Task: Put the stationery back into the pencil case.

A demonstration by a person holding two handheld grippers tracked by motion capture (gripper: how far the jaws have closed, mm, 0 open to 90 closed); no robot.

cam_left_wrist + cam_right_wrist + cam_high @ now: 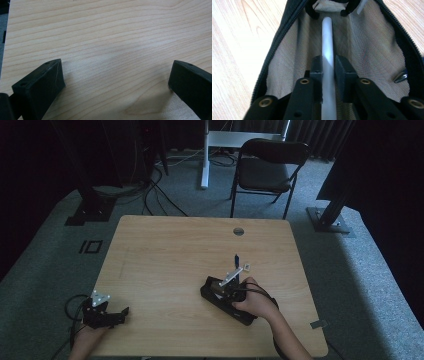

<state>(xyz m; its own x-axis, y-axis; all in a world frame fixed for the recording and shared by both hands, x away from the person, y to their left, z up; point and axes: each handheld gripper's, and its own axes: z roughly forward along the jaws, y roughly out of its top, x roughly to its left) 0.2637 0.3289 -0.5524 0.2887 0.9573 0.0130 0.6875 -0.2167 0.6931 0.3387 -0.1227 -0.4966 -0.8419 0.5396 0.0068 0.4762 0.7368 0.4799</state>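
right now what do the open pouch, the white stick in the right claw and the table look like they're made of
Pouch: seemingly soft fabric, black with a zipper along the edge and a beige mesh-like lining, going by the fine weave. White stick: smooth matte rod, probably plastic, though blur leaves it open. Table: light wood or wood-look laminate with visible grain and a slight sheen.

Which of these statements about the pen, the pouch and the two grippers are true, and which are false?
1. The right gripper is shut on the white pen. True.
2. The black pouch is zipped closed. False: it lies open and its mesh lining shows.
3. The left gripper holds the pouch. False: it is open over bare table, with nothing between its jaws.
4. The pen lies over the open pouch. True.
5. The pouch sits at the table's far left corner. False: it is at the near right, by the right hand.
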